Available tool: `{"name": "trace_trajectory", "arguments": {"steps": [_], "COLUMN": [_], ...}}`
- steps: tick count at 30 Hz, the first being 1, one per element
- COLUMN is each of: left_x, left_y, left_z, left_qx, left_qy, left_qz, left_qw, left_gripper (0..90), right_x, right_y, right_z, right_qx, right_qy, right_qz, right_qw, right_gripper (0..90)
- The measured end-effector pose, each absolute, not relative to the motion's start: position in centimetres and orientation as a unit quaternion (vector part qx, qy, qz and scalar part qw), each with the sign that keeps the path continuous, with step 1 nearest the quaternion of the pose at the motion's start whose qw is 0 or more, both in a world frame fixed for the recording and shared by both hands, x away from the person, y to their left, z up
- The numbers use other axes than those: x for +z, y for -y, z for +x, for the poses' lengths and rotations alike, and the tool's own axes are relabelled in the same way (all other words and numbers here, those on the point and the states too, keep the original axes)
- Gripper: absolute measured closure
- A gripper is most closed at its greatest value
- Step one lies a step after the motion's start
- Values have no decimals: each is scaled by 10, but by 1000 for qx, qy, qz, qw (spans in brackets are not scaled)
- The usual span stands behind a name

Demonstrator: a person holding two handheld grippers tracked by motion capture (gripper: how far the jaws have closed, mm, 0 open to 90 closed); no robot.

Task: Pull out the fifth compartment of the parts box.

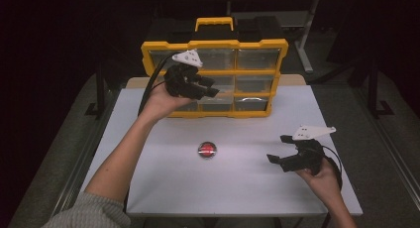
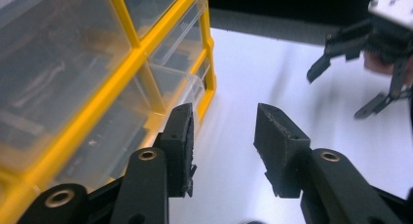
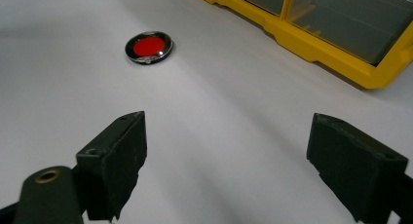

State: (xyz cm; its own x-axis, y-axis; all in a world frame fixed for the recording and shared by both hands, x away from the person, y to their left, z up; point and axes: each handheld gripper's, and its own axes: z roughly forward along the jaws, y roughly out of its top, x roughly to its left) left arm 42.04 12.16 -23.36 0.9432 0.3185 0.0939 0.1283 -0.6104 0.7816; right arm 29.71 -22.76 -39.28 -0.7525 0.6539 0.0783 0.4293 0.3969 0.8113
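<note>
Right now the red disc (image 1: 207,149), round w/ a shiny metal rim, lies flat on the white table (image 1: 163,188) near centre, touched by nothing; in the right gripper view it sits at approx 11 o'clock (image 3: 148,46), well beyond the jaws. From the disc, the yellow organiser case (image 1: 257,44) stands upright at 12 o'clock on the far side of the table, clear drawers facing the person, black block w/ a yellow handle (image 1: 214,23) behind it. L gripper (image 1: 210,87) is up off the table at approx 11 o'clock from the disc, just in front of the case's lower-left drawers; jaws part-way apart, nothing between them, released; the left gripper view shows the case close on one side (image 2: 122,70) and bare table betw the pads. R gripper (image 1: 278,149) hovers low at approx 3 o'clock from the disc, well apart from it, pointing toward it; jaws spread wide, nothing in them; it also shows far off in the left gripper view (image 2: 341,75).
</note>
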Motion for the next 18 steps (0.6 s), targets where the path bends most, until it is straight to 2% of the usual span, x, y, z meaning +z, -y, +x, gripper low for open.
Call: {"name": "trace_trajectory", "arguments": {"steps": [6,9,18], "left_x": [-231,-237,-255], "left_y": [-105,-101,-96], "left_z": [438,445,459], "left_qx": [117,127,111], "left_qy": [-95,-106,-103], "left_qz": [915,911,931], "left_qw": [375,377,332], "left_gripper": [570,529,573], "right_x": [-393,-393,-394], "right_y": [228,229,229], "right_z": [298,299,299], "right_qx": [444,444,447], "right_qy": [-825,-825,-825], "right_qz": [327,327,326], "right_qw": [125,125,121], "right_gripper": [138,138,138]}}
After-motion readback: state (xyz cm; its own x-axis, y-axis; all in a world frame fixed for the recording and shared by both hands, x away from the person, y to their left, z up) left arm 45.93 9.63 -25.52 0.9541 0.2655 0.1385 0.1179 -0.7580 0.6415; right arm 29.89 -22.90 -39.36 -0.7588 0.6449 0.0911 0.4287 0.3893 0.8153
